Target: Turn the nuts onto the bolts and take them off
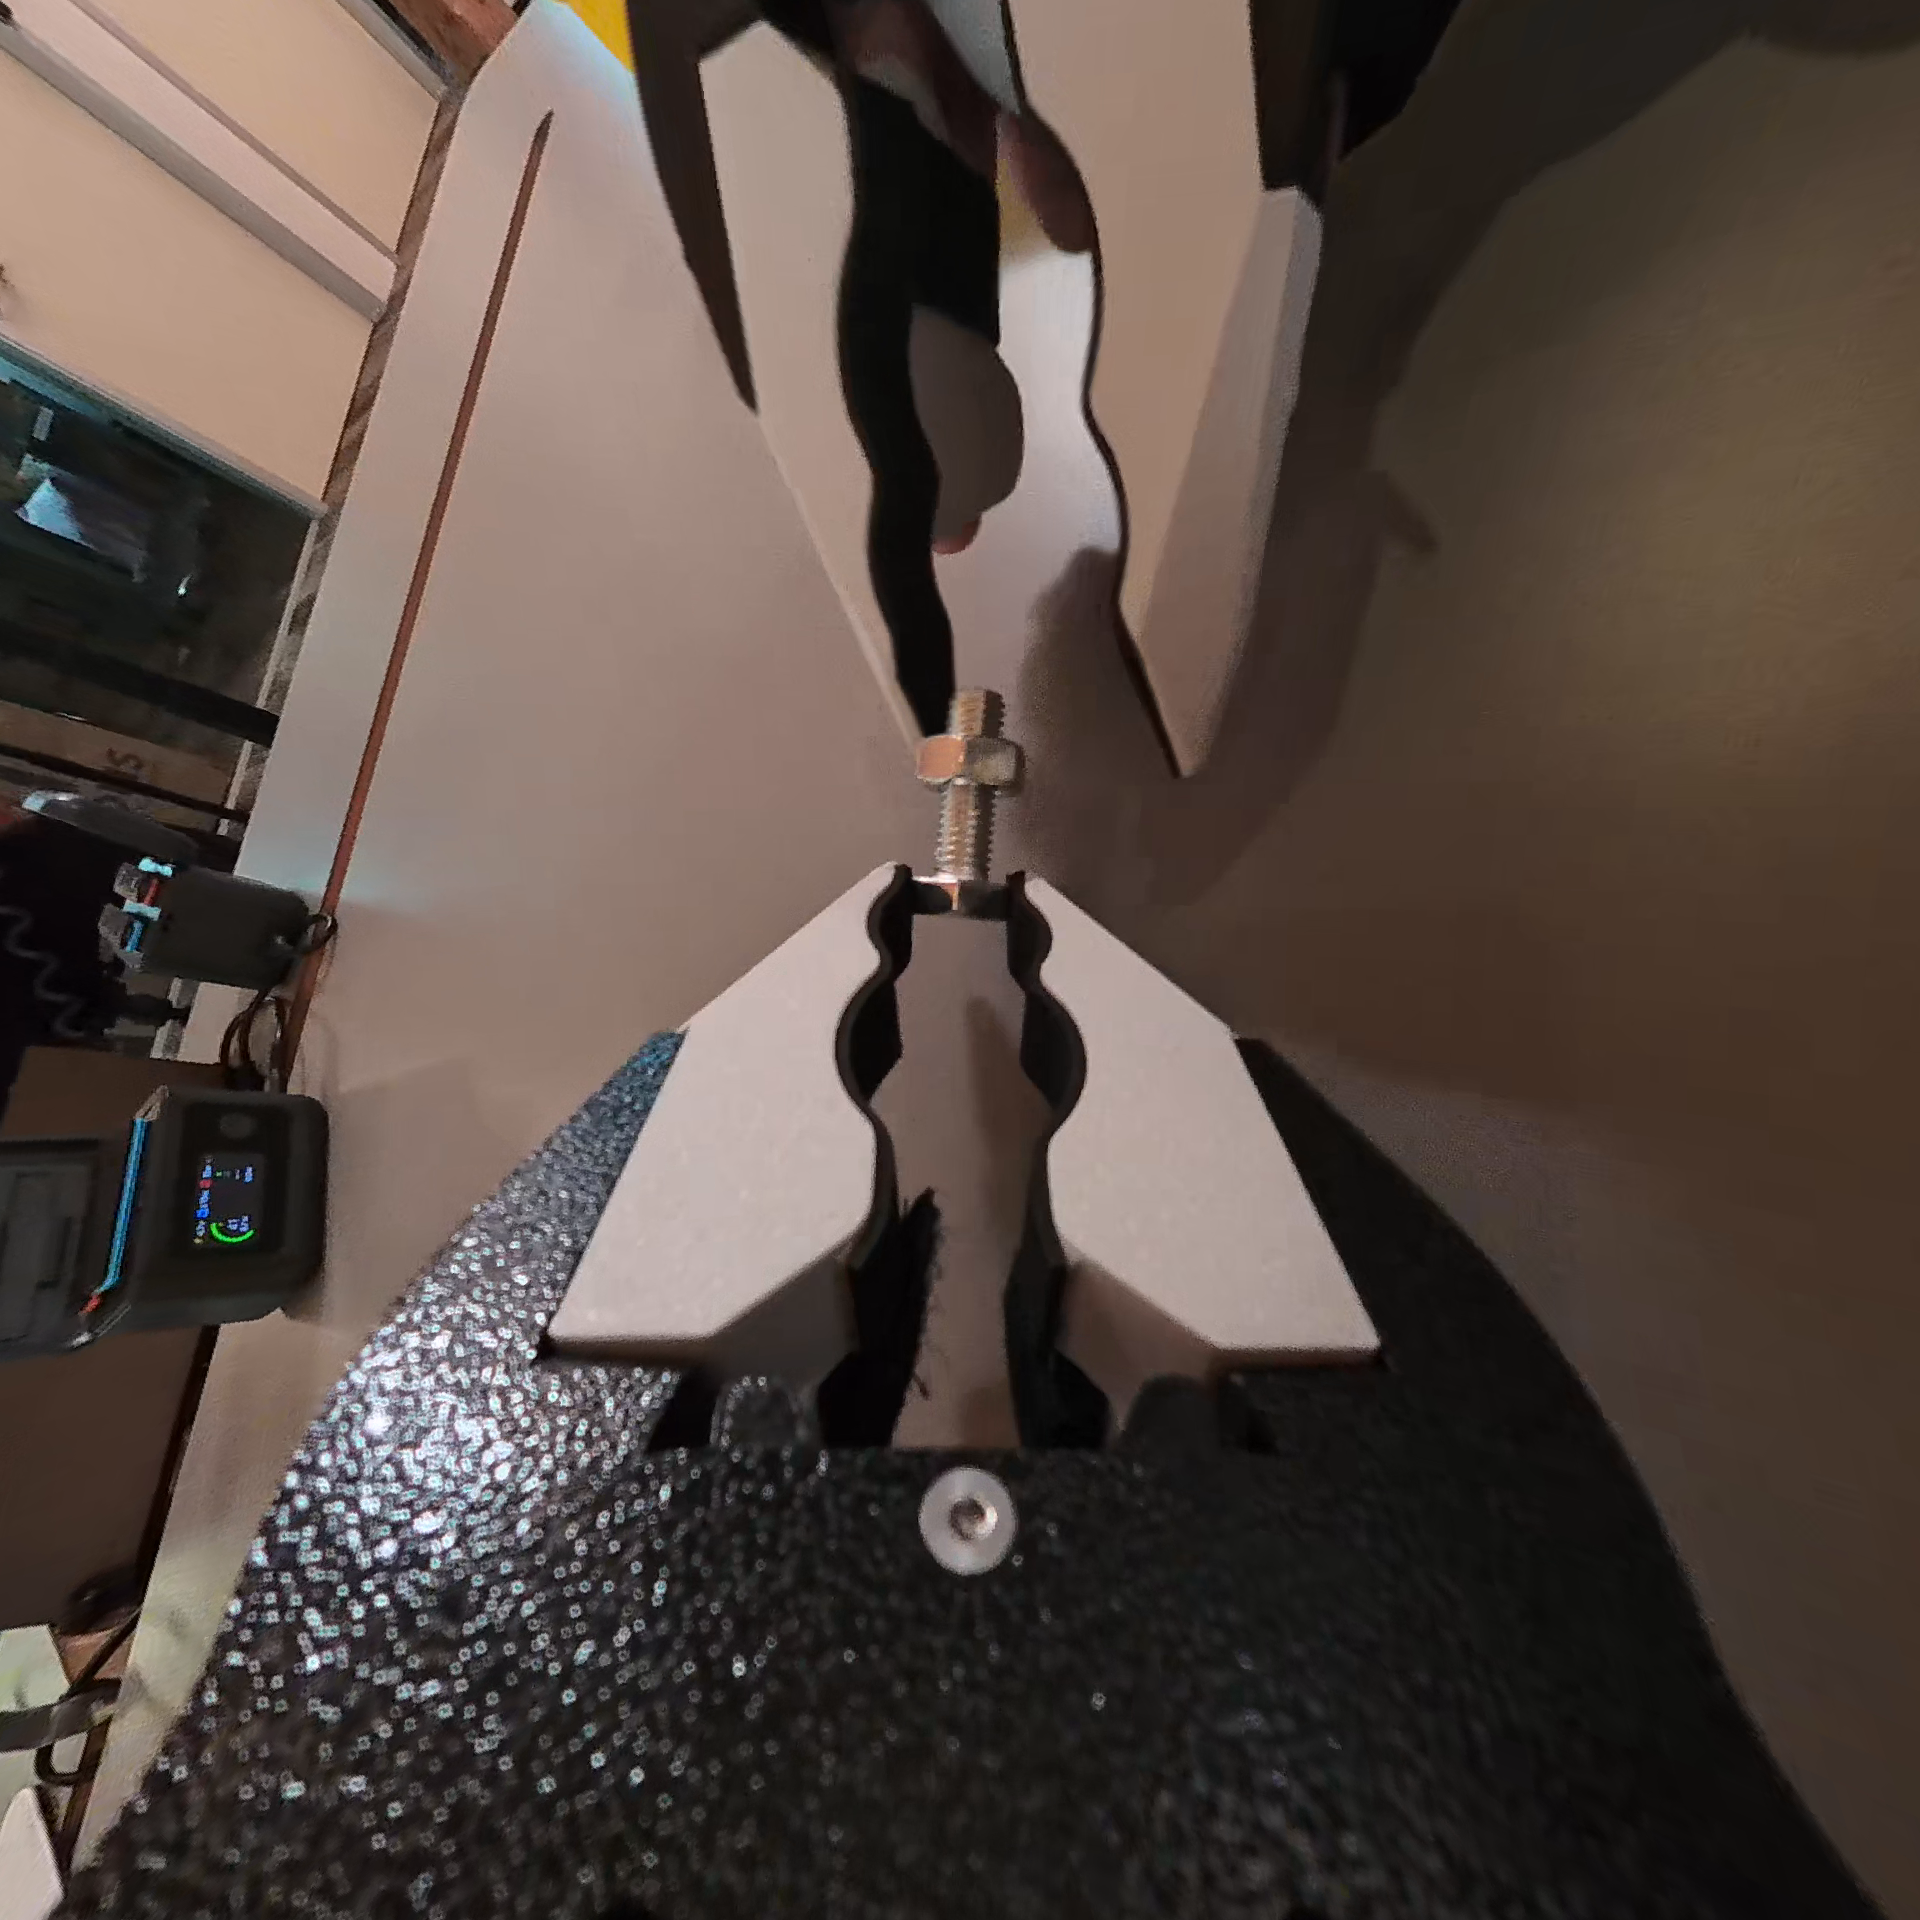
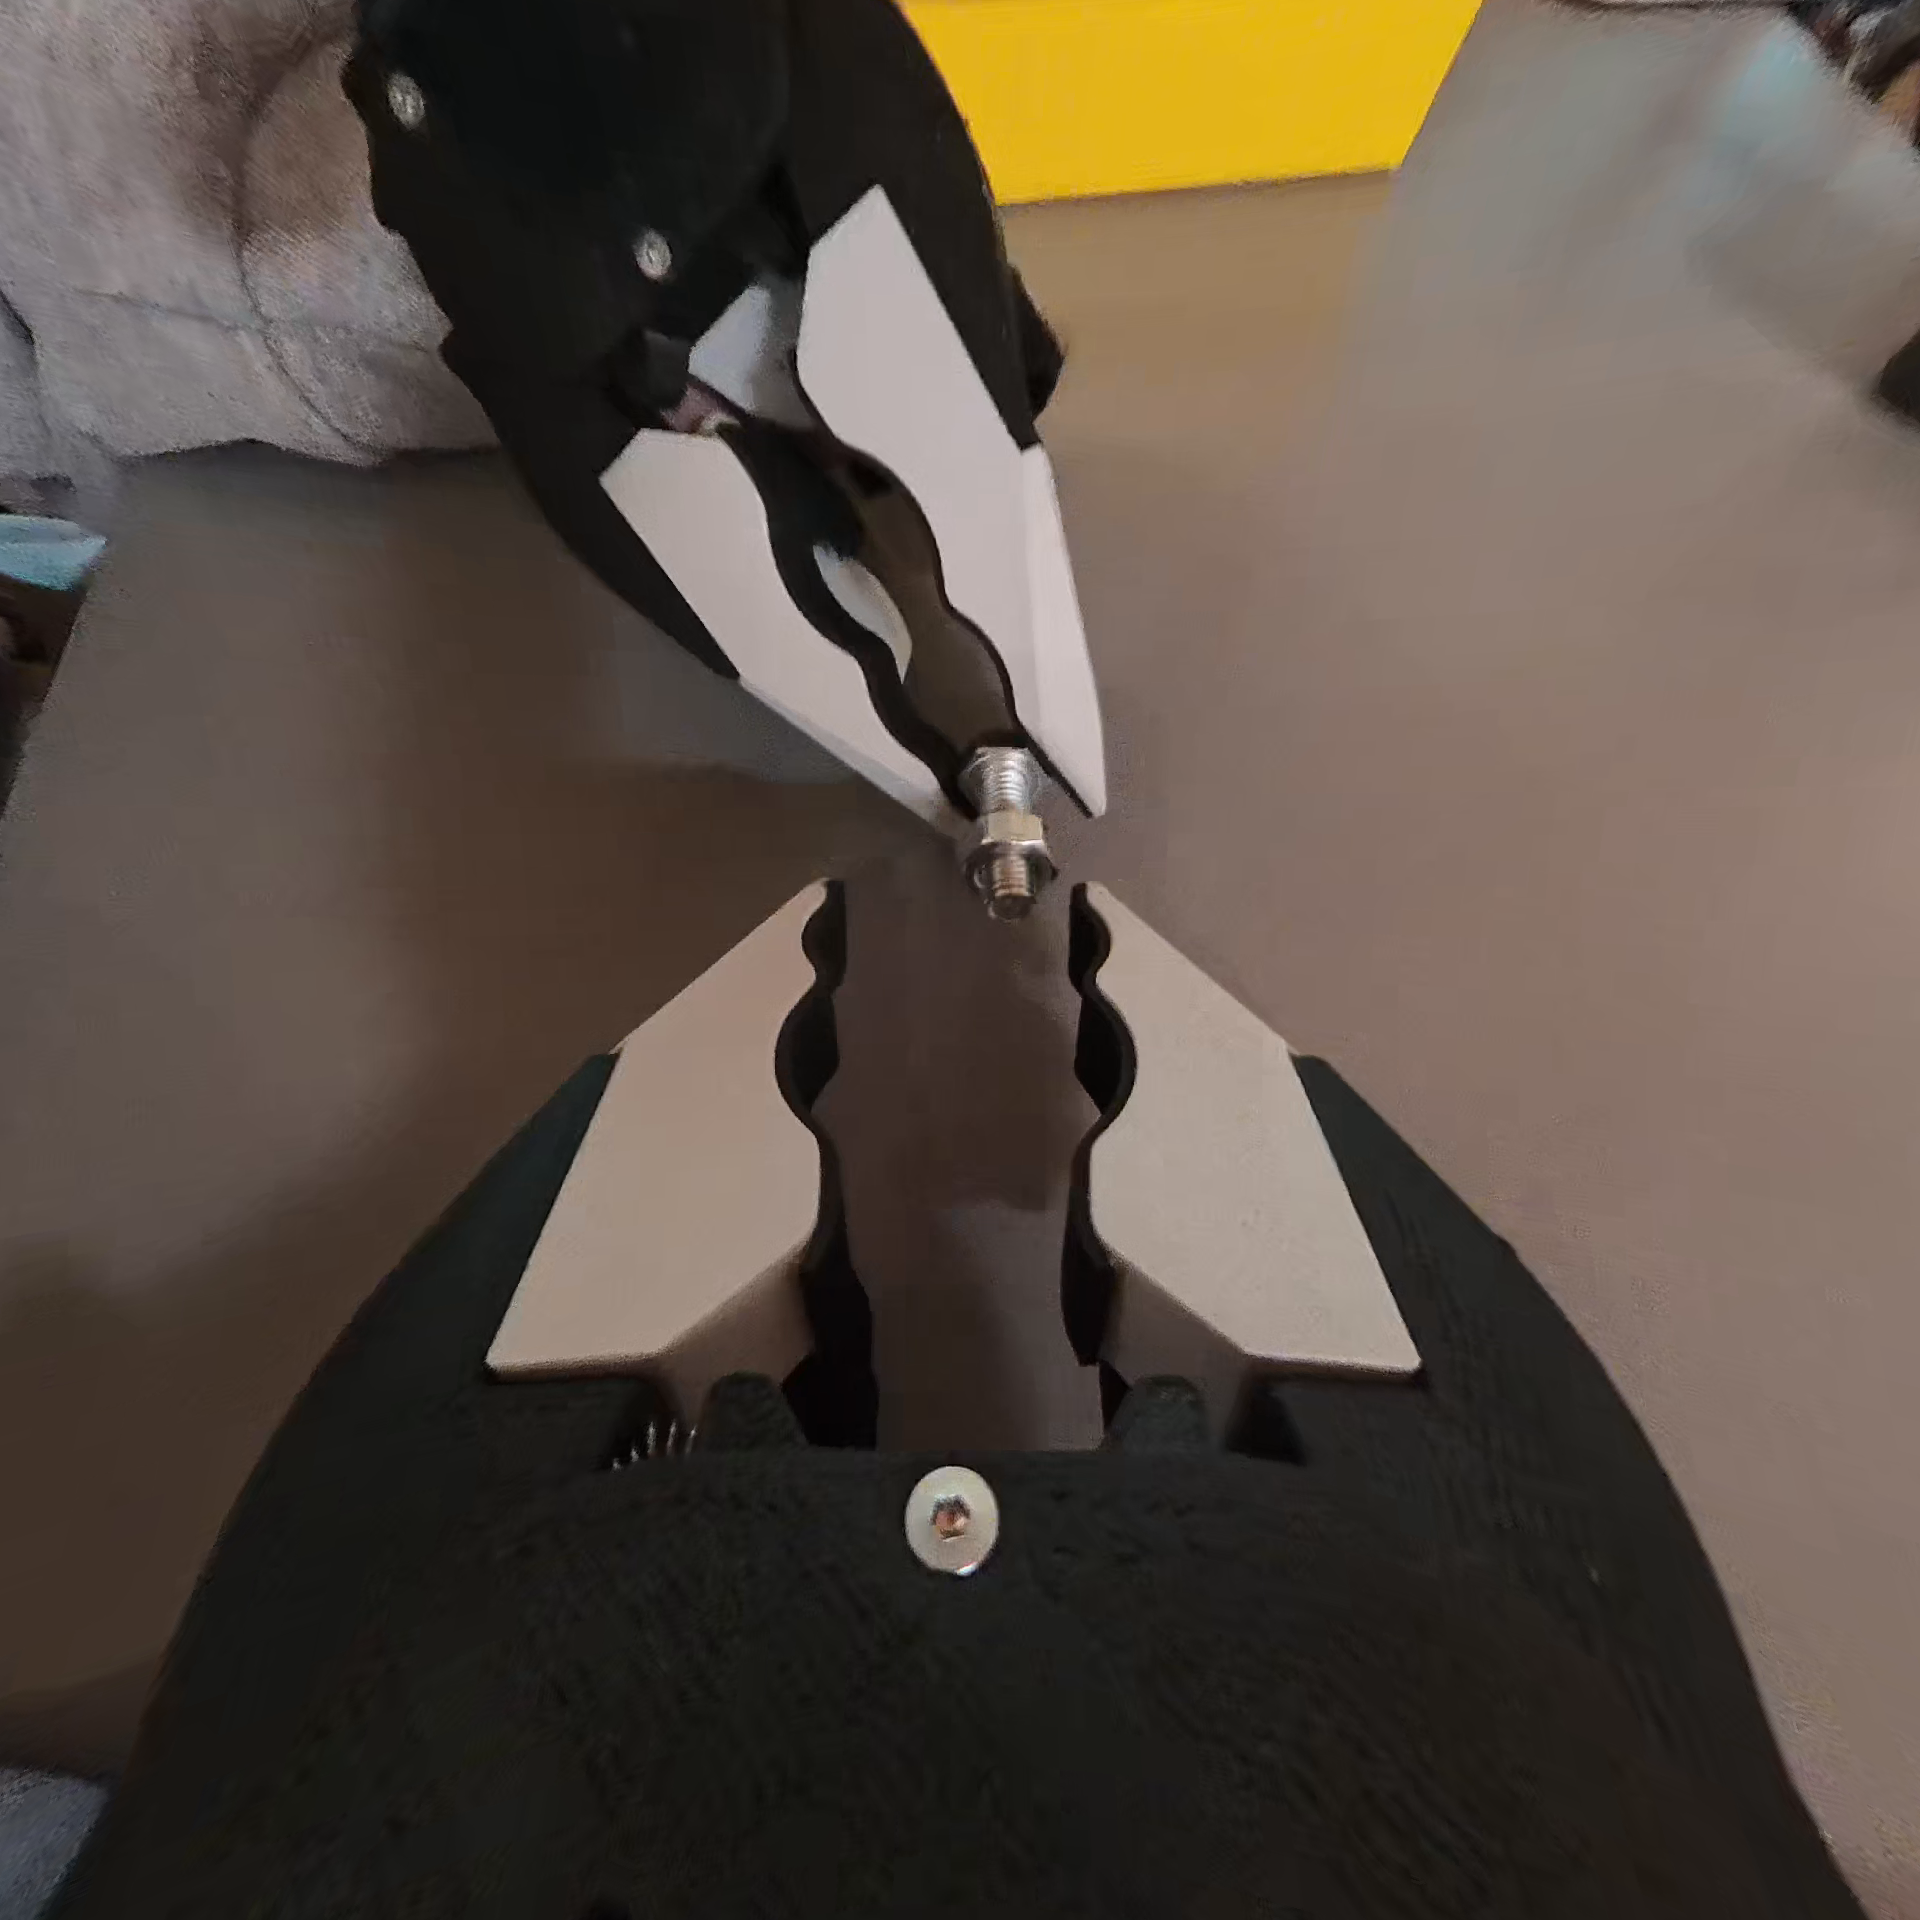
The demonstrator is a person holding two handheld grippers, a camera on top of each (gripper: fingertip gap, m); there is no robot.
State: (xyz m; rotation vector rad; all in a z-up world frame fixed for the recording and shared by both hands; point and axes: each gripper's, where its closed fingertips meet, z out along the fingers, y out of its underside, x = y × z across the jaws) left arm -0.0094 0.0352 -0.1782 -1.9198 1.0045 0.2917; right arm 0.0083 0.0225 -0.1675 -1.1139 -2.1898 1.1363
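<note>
My left gripper (image 1: 961,891) is shut on the head of a silver bolt (image 1: 964,831). The threaded shaft points forward, with a hex nut (image 1: 968,764) partway along it. My right gripper (image 2: 956,894) is open and empty. Its fingertips (image 2: 1086,904) stand on either side of the bolt's free end (image 2: 1006,894), just short of the nut (image 2: 1003,836), touching neither. In the left wrist view the right gripper (image 1: 1055,743) comes in from above, open around the bolt's tip. In the right wrist view the left gripper (image 2: 1003,774) reaches in from the upper left, holding the bolt.
A brown table top (image 2: 1455,727) lies under both grippers. A yellow box (image 2: 1195,94) stands at the back and a grey cloth (image 2: 187,312) lies at the back left. A black device with a small lit screen (image 1: 223,1205) sits by the table's left edge. My two grippers' fingertips are within a few centimetres of each other.
</note>
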